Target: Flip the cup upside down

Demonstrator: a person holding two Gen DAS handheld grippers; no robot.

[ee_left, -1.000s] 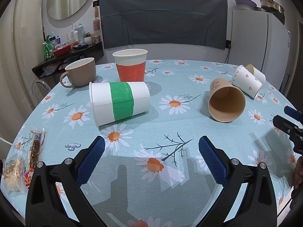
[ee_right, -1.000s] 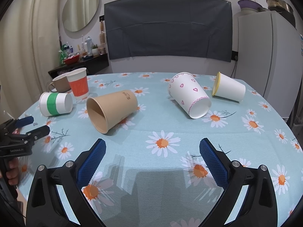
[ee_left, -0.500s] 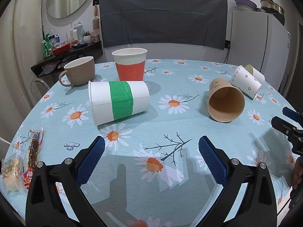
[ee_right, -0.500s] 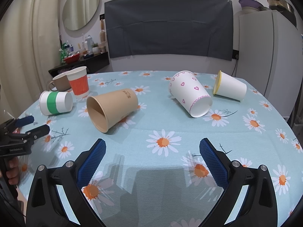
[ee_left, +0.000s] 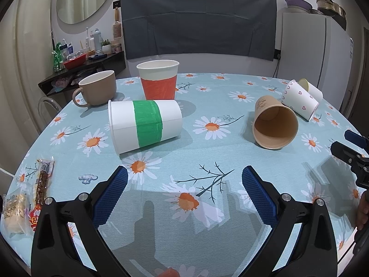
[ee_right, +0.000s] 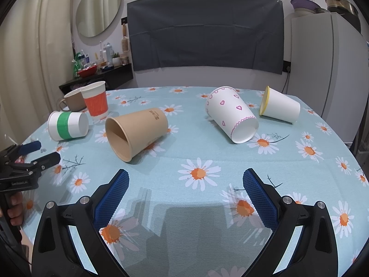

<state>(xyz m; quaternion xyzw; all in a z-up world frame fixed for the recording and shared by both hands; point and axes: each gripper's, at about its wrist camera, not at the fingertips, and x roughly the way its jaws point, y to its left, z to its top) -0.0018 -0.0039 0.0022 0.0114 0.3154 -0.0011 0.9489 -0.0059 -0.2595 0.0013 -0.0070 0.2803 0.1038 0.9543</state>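
Note:
Several paper cups lie on their sides on the daisy tablecloth: a green-banded white cup (ee_left: 145,124) (ee_right: 68,125), a brown cup (ee_left: 274,122) (ee_right: 136,133), a heart-print cup (ee_left: 299,99) (ee_right: 233,115) and a yellow-rimmed cup (ee_left: 311,88) (ee_right: 279,107). An orange-banded cup (ee_left: 159,79) (ee_right: 95,101) stands upright. My left gripper (ee_left: 184,182) is open and empty, short of the green-banded cup. My right gripper (ee_right: 185,182) is open and empty, short of the brown and heart-print cups.
A beige ceramic mug (ee_left: 96,87) (ee_right: 72,101) stands upright at the far left. Snack packets (ee_left: 27,198) lie at the table's left edge. The table (ee_left: 207,157) is round. A white fridge (ee_right: 327,69) stands behind it on the right, a cluttered shelf (ee_left: 80,67) on the left.
Both grippers have crept slightly forward toward the cups, still open. No cup has moved.

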